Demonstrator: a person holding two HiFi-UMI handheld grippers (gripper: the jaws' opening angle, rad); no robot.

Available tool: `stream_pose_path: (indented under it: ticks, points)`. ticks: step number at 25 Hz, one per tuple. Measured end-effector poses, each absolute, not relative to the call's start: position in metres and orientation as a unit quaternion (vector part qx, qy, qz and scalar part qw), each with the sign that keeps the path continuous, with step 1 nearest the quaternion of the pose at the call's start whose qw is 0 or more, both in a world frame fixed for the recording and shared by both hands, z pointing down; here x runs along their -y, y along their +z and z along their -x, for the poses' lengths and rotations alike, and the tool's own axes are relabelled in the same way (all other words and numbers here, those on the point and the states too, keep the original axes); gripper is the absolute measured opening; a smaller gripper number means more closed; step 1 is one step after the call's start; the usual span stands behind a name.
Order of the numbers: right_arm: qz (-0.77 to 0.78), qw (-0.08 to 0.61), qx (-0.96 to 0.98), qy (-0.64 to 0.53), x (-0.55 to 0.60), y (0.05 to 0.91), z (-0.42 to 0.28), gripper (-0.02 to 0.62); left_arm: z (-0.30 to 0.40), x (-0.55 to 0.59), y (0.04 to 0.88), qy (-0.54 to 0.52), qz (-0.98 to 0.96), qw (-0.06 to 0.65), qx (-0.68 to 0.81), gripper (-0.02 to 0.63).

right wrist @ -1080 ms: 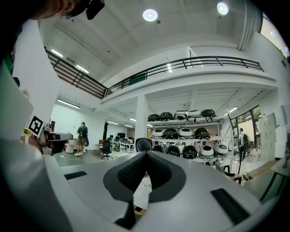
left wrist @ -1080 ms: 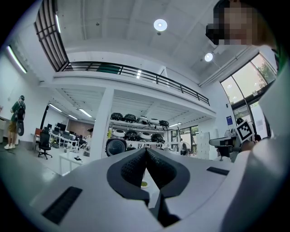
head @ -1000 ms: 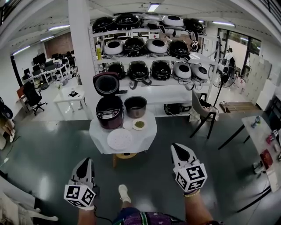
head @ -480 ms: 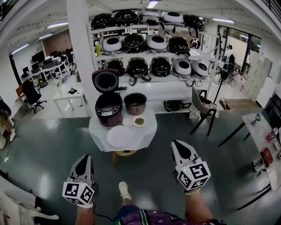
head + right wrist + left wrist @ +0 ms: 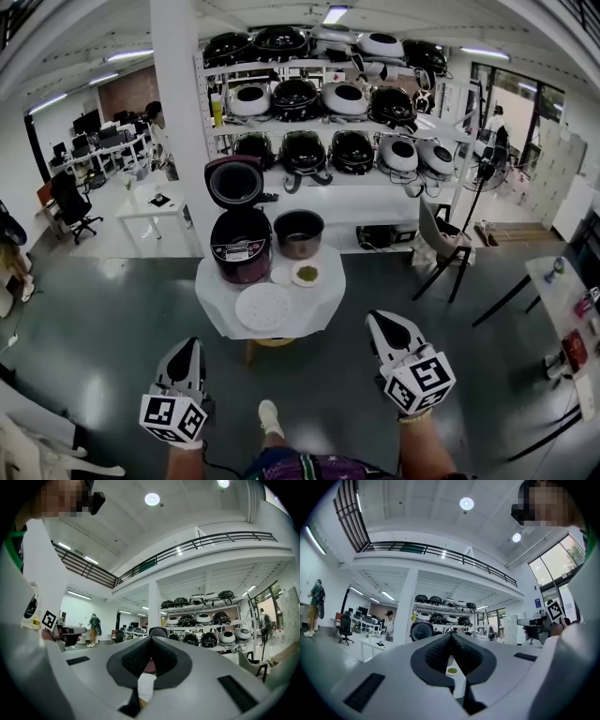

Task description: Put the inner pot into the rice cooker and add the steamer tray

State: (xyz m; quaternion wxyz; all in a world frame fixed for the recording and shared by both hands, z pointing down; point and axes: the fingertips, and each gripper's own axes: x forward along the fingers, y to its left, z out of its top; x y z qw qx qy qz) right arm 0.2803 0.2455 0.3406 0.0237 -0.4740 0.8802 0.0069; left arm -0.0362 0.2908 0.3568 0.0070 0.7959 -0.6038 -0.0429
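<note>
Shelves (image 5: pixel 319 103) of cookers back the bench (image 5: pixel 321 302): rice cooker (image 5: pixel 241 246) open at its back-left corner, inner pot (image 5: pixel 299 232) beside, steamer tray (image 5: pixel 263 308) at the front edge. Left gripper (image 5: pixel 188 345) and right gripper (image 5: pixel 379 319) are well short, jaws closed, empty.

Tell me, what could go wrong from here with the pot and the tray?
The left claw and the right claw are shut; they must open before reaching the inner pot.
The dish with green contents lies close to the pot and may be knocked.
The steamer tray lies near the table's front edge; a nudge could slide it off.
</note>
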Motion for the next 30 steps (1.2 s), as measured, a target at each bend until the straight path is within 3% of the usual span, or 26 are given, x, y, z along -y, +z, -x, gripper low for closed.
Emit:
stream_pose_path:
  ticks: [13,19,30]
  points:
    - [0.468,0.017,-0.884,-0.006,-0.113,0.339,-0.215,0.006,0.099,-0.169,0.355,-0.041,-0.778,0.01,0.627,0.021]
    - [0.478,0.05,-0.877,-0.025,-0.04,0.312,-0.183,0.006,0.133,-0.09,0.343,-0.06,-0.801,0.052,0.593,0.021]
    - [0.497,0.032,-0.867,-0.004,0.071,0.301,-0.096,0.008,0.204,0.031,0.344,-0.067,-0.816,0.051,0.573,0.021]
